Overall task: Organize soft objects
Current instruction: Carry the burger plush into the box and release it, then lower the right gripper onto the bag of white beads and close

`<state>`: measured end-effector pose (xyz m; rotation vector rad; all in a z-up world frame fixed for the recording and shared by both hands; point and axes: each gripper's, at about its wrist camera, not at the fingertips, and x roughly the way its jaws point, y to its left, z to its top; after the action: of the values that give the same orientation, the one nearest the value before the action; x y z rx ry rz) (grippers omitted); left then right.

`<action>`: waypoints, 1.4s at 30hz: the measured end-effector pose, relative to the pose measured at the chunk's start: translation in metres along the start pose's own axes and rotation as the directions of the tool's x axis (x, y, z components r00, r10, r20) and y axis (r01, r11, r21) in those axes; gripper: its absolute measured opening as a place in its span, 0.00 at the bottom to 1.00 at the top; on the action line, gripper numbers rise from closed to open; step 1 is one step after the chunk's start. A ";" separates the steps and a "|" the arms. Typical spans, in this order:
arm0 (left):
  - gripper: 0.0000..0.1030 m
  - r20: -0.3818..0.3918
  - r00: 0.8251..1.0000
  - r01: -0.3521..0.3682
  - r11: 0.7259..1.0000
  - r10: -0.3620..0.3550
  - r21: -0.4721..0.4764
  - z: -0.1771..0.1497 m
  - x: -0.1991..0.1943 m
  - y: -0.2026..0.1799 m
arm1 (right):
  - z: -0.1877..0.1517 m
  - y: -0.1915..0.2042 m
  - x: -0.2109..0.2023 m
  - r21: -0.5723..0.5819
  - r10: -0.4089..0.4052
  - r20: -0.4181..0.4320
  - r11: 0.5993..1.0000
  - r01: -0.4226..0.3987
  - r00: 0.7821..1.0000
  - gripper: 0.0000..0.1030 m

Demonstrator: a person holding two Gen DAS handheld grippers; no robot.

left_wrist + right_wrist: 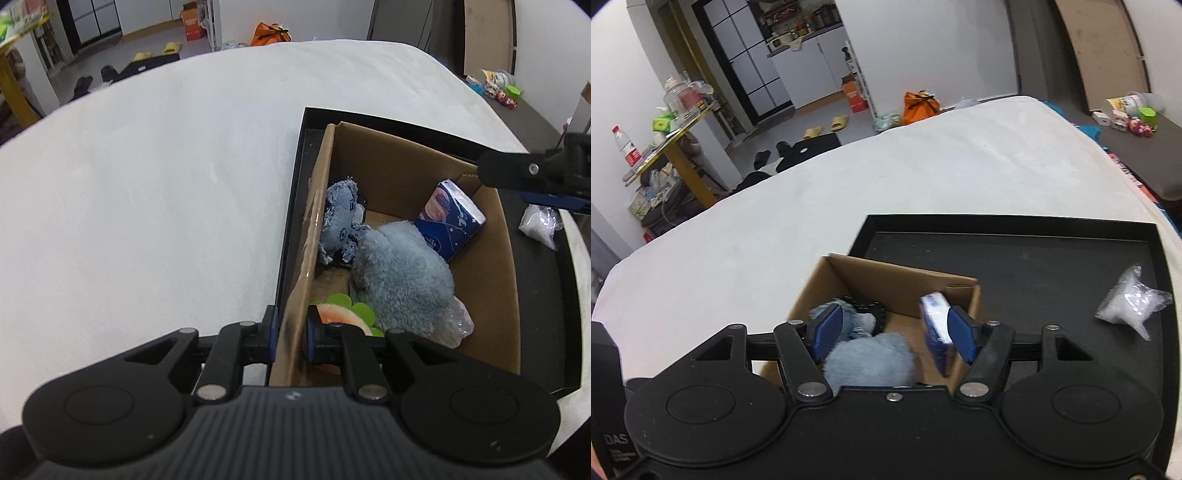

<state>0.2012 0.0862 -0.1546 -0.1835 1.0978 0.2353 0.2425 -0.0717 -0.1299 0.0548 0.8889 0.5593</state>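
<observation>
White bedding [155,177] spreads under everything, and on it rests a black tray [1015,258] that holds the cardboard box [399,162], the landmark here. The box sits at the tray's left end; the rest of the tray, to the right of the box, is bare except for one clear plastic bag of white stuff [1132,301], well apart from the box and not yet put away.

Most of the job looks done. Inside the box, the biggest thing is a grey-blue plush toy [400,275] lying in the middle. Against the box's left wall stands a denim soft toy [341,218], touching the plush. Near the far right corner of the box a blue tissue pack [448,218] leans tilted. At the near end of the box, half hidden, sit something pink and green [347,308] and a bit of crumpled clear film [456,321] under the plush.

The left gripper [291,334] is clamped on the box's near left wall, one pad outside and one inside, steadying it. The right gripper [894,332] hovers over the box with its pads apart; nothing is pinched between them, though the tissue pack lies just beside the right pad. By my reading, the bag outside the box is what remains to be collected.
</observation>
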 end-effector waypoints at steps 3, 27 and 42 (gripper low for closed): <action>0.17 -0.001 1.000 -0.024 1.000 0.024 0.011 0.000 -0.001 -0.004 | -0.002 -0.013 -0.002 0.017 -0.015 0.012 1.000 0.015 1.000 0.61; 0.47 -0.002 0.975 -0.218 0.969 0.220 0.118 0.011 0.009 -0.049 | -0.010 -0.125 0.019 0.274 -0.287 0.051 0.925 0.263 0.957 0.83; 0.48 -0.014 0.948 -0.310 0.932 0.318 0.187 0.020 0.019 -0.069 | -0.016 -0.178 0.047 0.372 -0.372 0.025 0.865 0.337 0.928 0.82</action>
<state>0.2459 0.0271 -0.1608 0.1546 1.1837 0.4165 0.3329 -0.2043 -0.2225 0.2460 0.8726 0.0405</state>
